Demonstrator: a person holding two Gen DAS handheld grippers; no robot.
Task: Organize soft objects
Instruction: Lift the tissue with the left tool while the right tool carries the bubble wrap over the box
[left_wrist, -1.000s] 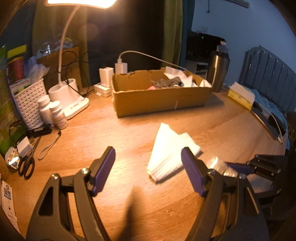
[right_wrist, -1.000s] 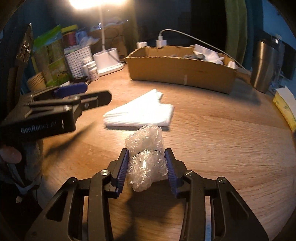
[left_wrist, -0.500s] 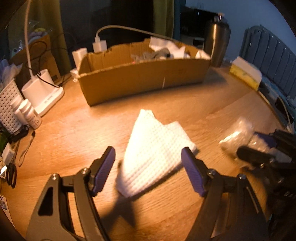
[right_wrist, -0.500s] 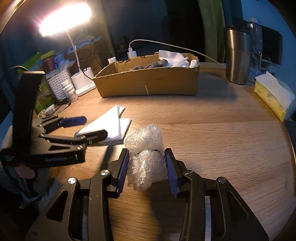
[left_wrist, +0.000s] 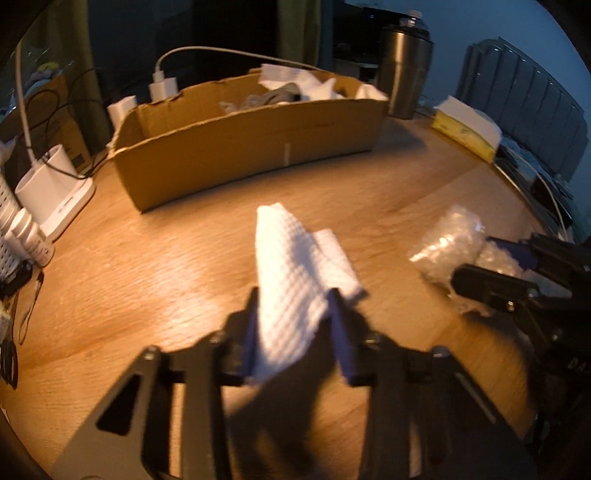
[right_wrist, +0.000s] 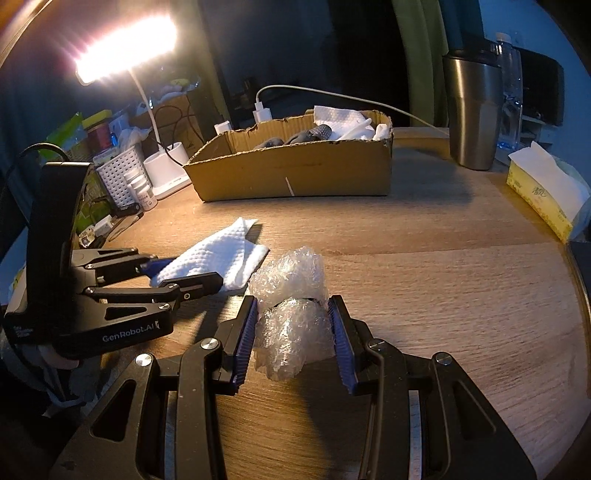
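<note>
The left gripper (left_wrist: 293, 325) tilts downward, its jaws closing; the right gripper (right_wrist: 293, 338) stays clamped beside it.

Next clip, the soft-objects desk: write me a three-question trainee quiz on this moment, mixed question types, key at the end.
1. True or false: the bubble wrap already lies inside the cardboard box.
2. Which item sits between the fingers of the left gripper? A) steel tumbler B) white paper towel C) tissue pack
3. Fill in: the right gripper is clamped on the ____.

Key:
1. False; it is held over the wooden table.
2. B, the white paper towel; the jaws are closing on it.
3. Bubble wrap.
</note>
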